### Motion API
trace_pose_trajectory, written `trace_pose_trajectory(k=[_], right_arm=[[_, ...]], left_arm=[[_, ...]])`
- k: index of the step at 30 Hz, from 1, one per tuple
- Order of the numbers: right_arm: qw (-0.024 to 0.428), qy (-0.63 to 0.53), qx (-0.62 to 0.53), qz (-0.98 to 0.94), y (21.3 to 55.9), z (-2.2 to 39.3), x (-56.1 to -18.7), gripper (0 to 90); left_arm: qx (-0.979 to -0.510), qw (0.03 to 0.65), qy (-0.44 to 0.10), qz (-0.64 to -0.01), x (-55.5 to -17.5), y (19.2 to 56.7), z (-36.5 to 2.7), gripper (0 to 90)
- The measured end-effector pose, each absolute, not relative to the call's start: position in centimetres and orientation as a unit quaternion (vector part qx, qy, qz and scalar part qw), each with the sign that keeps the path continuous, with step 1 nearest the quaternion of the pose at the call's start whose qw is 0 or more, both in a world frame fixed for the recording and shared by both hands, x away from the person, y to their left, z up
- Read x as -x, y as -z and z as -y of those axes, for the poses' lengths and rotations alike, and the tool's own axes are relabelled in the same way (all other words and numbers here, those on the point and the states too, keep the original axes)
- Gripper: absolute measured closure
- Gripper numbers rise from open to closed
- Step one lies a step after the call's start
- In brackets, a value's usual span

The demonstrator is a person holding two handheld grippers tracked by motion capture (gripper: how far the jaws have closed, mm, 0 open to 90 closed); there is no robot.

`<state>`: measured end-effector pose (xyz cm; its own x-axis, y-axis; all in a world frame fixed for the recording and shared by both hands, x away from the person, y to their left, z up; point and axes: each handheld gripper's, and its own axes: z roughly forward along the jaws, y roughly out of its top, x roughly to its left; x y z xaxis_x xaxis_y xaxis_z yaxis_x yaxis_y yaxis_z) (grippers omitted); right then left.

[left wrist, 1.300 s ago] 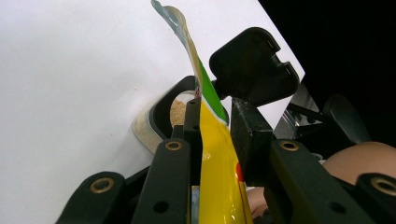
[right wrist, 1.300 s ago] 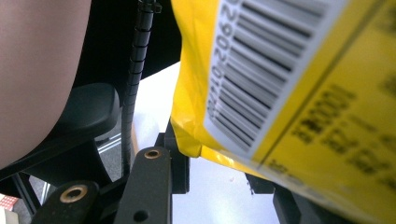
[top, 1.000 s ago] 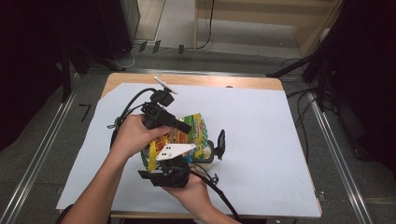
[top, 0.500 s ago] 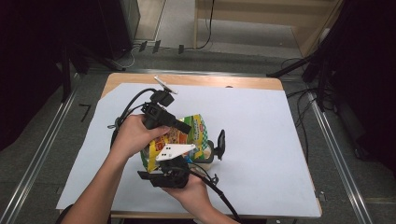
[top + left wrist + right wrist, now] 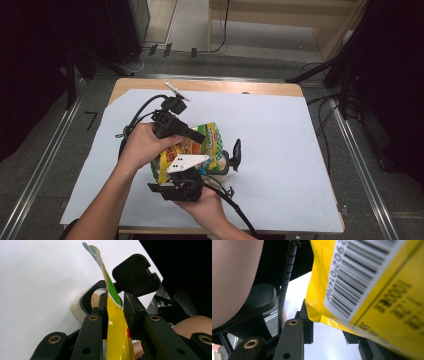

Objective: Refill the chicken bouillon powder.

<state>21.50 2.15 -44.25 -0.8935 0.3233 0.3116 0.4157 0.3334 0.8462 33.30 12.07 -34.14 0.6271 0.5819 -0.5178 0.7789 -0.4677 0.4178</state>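
The white surface carries a yellow-and-green bag, glossy, with a barcode panel (black print beside it), held up over a cup. The left gripper jaws pinch its top edge. The right gripper jaws clamp its bottom corner.

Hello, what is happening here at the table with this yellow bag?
A person holds a gripper in each hand and grips a yellow snack bag between them over the white table cover. The left gripper is shut on the bag's upper edge; the right gripper holds its lower end. A small container with brownish contents sits just beyond the bag.
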Motion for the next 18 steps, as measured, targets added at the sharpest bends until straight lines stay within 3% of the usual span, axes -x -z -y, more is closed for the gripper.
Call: trace_pose_trajectory(k=[18], right_arm=[[0.045, 0.532, 0.227, 0.815, 44.21, -2.12, -21.49, 67.6]], left_arm=[[-0.842, 0.321, 0.154, -0.405, -33.31, 34.15, -12.05, 76.9]])
